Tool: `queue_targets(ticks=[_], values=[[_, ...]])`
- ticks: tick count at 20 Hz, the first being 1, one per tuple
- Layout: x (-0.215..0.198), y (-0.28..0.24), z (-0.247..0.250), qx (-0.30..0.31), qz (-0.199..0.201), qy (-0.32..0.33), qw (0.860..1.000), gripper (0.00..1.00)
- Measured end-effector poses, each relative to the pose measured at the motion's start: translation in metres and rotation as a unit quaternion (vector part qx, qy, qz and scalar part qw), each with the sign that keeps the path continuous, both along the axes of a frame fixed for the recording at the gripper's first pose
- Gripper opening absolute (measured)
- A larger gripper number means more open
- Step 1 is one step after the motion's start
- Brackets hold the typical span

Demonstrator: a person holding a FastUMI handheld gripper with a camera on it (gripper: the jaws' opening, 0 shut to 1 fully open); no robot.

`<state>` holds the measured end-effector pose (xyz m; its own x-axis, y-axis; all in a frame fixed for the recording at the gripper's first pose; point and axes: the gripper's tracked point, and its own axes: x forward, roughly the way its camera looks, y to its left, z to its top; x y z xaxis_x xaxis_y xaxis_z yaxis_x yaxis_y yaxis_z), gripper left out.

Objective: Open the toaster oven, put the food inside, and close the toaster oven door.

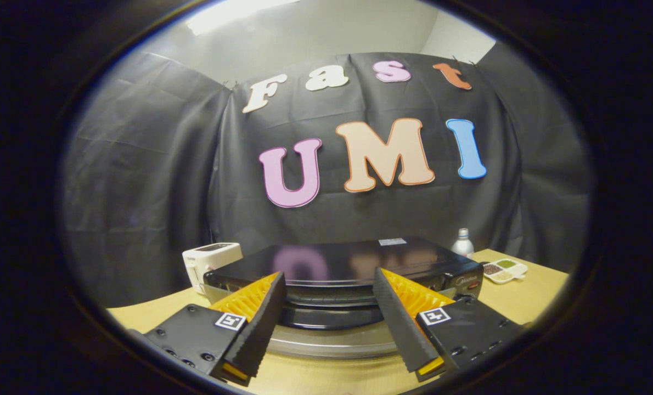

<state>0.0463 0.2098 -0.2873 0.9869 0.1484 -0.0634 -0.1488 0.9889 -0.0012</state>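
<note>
A black toaster oven (359, 260) stands on the wooden table (529, 299), very close ahead of me, and I look over its glossy top. Its front edge with a dark handle bar (332, 299) and a silver band (332, 340) below runs across between my fingers. My gripper (329, 275) is open, with one finger on each side of the handle bar's middle and the tips level with the oven's top front edge. Neither finger visibly presses on anything. I cannot tell whether the oven door is shut or ajar.
A white pop-up toaster (210, 260) stands left of the oven. To its right, a bottle (462, 241) stands behind a small white divided dish (505, 270) of seeds. Black cloth walls close off the back and sides.
</note>
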Motion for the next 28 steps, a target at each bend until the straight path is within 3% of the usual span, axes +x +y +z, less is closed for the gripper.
queue_targets(ticks=[28], values=[[-0.071,-0.008,-0.017,-0.004,0.003,0.012,1.0,0.98]])
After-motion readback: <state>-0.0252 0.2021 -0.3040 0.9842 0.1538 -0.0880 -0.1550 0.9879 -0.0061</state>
